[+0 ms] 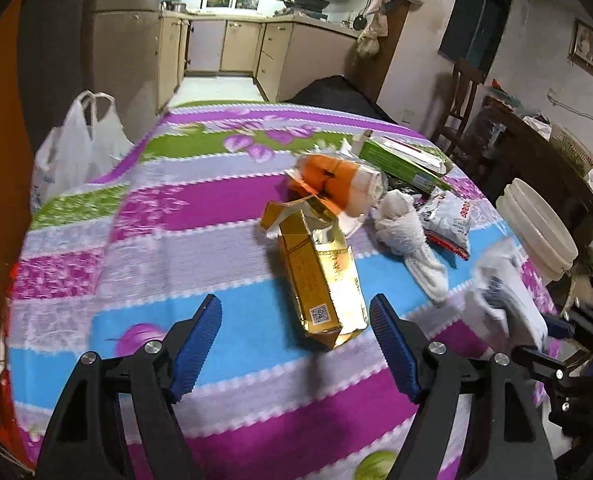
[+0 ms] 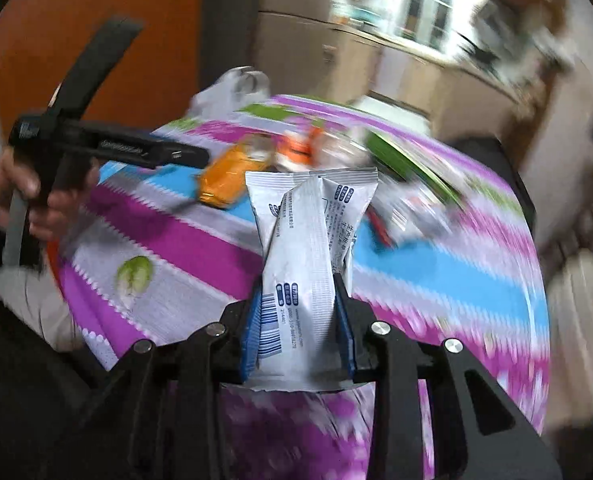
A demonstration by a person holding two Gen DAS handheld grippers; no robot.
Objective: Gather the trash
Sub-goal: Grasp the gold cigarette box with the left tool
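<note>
Now we've got the right gripper (image 2: 298, 320) pinching a white wrapper (image 2: 300, 248) between its blue fingers (image 2: 252, 332), the packet standing up through the middle of the right wrist frame, barcode at the lower left of it. Everything behind it is smeared with blur. At the left of that frame a hand (image 2: 20, 196) grips the black handle of the left gripper.

Over on the left wrist view, our left gripper (image 1: 296, 348) has its fingers (image 1: 198, 344) spread wide with nothing between them, hovering over the striped cloth on the surface (image 1: 168, 216). Just beyond them, centre frame, lies a gold carton (image 1: 320, 280) with its flap open. Behind it sits an orange package (image 1: 336, 184), to the right a crumpled white tissue (image 1: 404, 232), and further back a green box (image 1: 400, 164). A white plastic bag (image 1: 76, 148) stands at the cloth's edge, upper left.
</note>
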